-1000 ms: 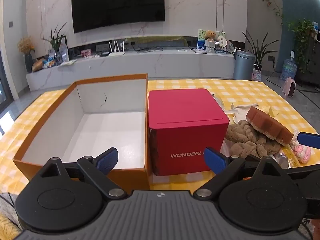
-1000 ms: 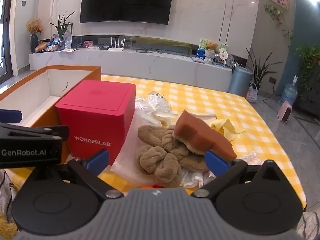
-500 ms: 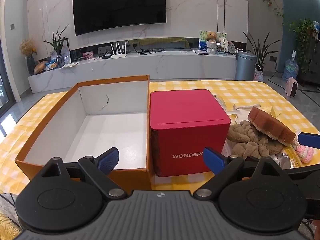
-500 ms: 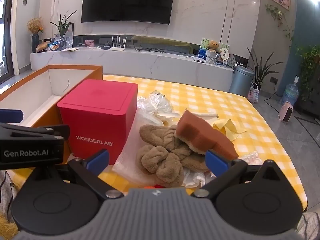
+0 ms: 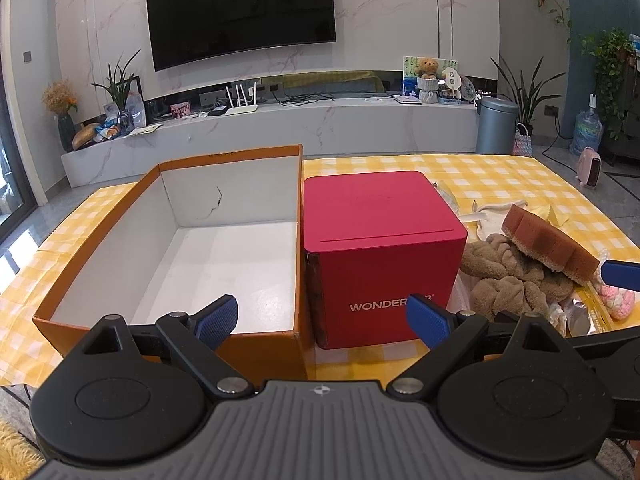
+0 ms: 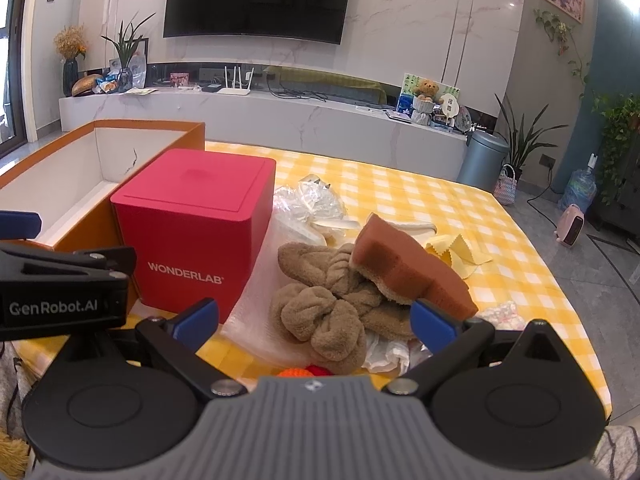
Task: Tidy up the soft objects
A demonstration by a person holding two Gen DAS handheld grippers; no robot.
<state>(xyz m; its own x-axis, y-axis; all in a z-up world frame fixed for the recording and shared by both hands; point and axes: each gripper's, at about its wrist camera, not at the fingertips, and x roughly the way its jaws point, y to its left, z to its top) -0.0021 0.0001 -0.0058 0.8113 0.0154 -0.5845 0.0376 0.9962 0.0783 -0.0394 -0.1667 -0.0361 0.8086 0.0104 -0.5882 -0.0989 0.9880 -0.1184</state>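
An empty orange cardboard box (image 5: 160, 184) with a white inside stands at the left of the yellow checked table; it also shows in the right wrist view (image 6: 188, 136). A red WONDERLAB box (image 5: 380, 248) (image 6: 192, 224) stands beside it. To its right lies a pile: a brown fluffy cloth (image 6: 324, 304) (image 5: 508, 280), a brown sponge (image 6: 404, 264) (image 5: 548, 240), a pink knitted piece (image 5: 618, 300). My left gripper (image 5: 322, 318) is open and empty before the two boxes. My right gripper (image 6: 314, 322) is open and empty just before the fluffy cloth.
Clear plastic wrap (image 6: 308, 200), a yellow cloth (image 6: 460, 252) and white cloth lie behind the pile. An orange and red knitted thing (image 6: 308, 371) peeks out at the table's near edge. A TV wall and marble shelf stand beyond.
Both views have shifted only slightly; the grippers have stayed open. Nothing on the table has moved.
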